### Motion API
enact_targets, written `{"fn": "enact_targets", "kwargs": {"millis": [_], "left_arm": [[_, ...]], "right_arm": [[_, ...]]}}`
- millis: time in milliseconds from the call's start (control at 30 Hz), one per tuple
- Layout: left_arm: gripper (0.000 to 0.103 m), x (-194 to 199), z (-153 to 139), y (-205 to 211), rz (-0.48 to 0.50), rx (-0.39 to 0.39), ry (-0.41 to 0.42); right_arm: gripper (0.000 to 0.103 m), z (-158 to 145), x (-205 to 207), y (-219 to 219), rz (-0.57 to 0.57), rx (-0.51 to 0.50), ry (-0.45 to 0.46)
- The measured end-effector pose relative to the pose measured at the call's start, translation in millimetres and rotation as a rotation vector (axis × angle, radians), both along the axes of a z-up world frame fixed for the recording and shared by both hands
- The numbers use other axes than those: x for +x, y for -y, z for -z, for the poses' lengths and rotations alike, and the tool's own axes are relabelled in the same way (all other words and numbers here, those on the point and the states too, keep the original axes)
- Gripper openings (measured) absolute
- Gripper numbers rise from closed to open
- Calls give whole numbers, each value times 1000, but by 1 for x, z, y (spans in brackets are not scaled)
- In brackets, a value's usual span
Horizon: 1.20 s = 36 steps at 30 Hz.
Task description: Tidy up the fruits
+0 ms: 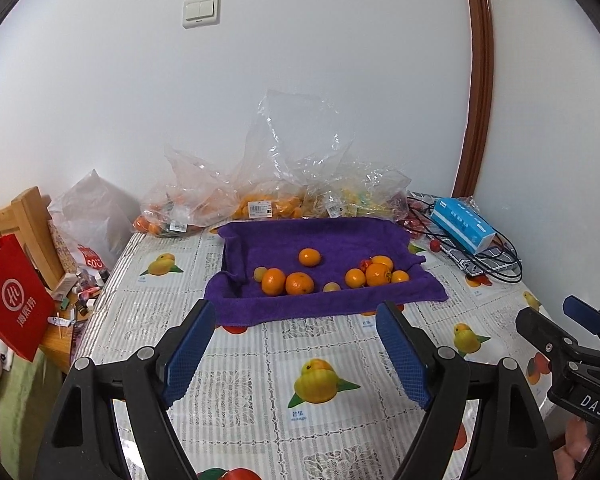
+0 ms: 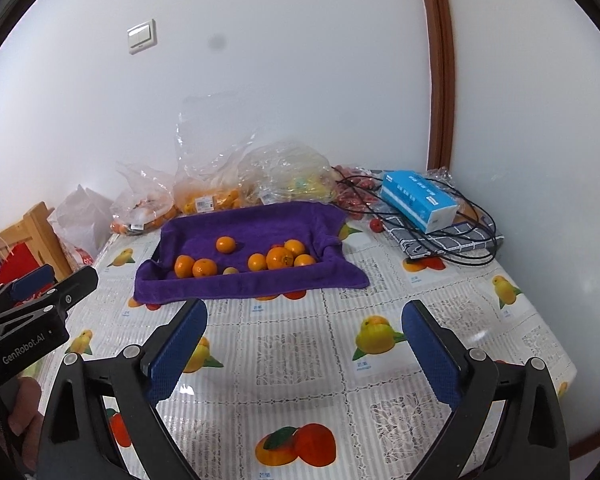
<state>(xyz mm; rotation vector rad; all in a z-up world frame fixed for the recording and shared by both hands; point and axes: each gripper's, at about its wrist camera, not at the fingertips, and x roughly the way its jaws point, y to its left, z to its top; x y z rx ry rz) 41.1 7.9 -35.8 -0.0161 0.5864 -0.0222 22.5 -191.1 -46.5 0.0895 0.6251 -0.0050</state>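
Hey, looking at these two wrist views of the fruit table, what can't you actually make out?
- Fruit kinds in the clear plastic bags: both views, crumpled, glaring plastic hides them.
- Price label: print too small.
- What lies under the purple towel: covered in both views.
- Small red fruit among the oranges: mostly hidden behind them.
- Right hand-held gripper in the left wrist view: cut off by the frame edge.

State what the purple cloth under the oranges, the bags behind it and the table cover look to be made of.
Purple cloth: likely terry or microfibre, matte, with soft folds and fuzzy pile. Clear bags: thin plastic film, crinkled and glinting. Fruit-print table cover: probably glossy vinyl or oilcloth, since it shows light reflections.
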Motion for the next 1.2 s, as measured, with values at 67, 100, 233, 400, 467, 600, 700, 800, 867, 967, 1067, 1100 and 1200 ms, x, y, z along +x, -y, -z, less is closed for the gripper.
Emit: {"fn": "enact_targets", "kwargs": {"millis": [67, 100, 233, 400, 467, 600, 700, 800, 867, 967, 1067, 1100, 1200], "left_arm": [[81, -1, 0, 0, -1, 0, 3], [81, -2, -1, 0, -1, 0, 5], [82, -2, -1, 0, -2, 3, 2], [82, -2, 0, -2, -3, 5, 1], [82, -2, 1, -2, -2, 7, -6], [82, -1, 2, -2, 1, 14, -5], [82, -1, 2, -2, 1, 10, -6], [82, -1, 1, -1, 6, 12, -2], [82, -1, 1, -2, 5, 12, -1], [82, -1, 2, -2, 5, 3, -6], [82, -2, 2, 0, 5, 10, -5], [82, -2, 2, 0, 6, 9, -4], [82, -2, 1, 1, 8, 4, -6]], "right_arm": [[97, 0, 0, -1, -2, -4, -1], [97, -1, -1, -2, -2, -9, 1], [97, -3, -2, -5, -6, -26, 6], [97, -4, -3, -5, -5, -22, 6], [97, -4, -3, -5, -8, -22, 2], [97, -5, -3, -6, -8, -22, 2], [97, -5, -5, -7, -10, -23, 5], [97, -5, -6, -8, -6, -29, 7], [97, -6, -7, -8, -3, -28, 10], [97, -6, -8, -7, -1, -20, 11], [97, -6, -9, -7, 1, -24, 12], [97, -6, -9, -6, 1, -23, 13], [97, -7, -11, -5, 3, -18, 15]]}}
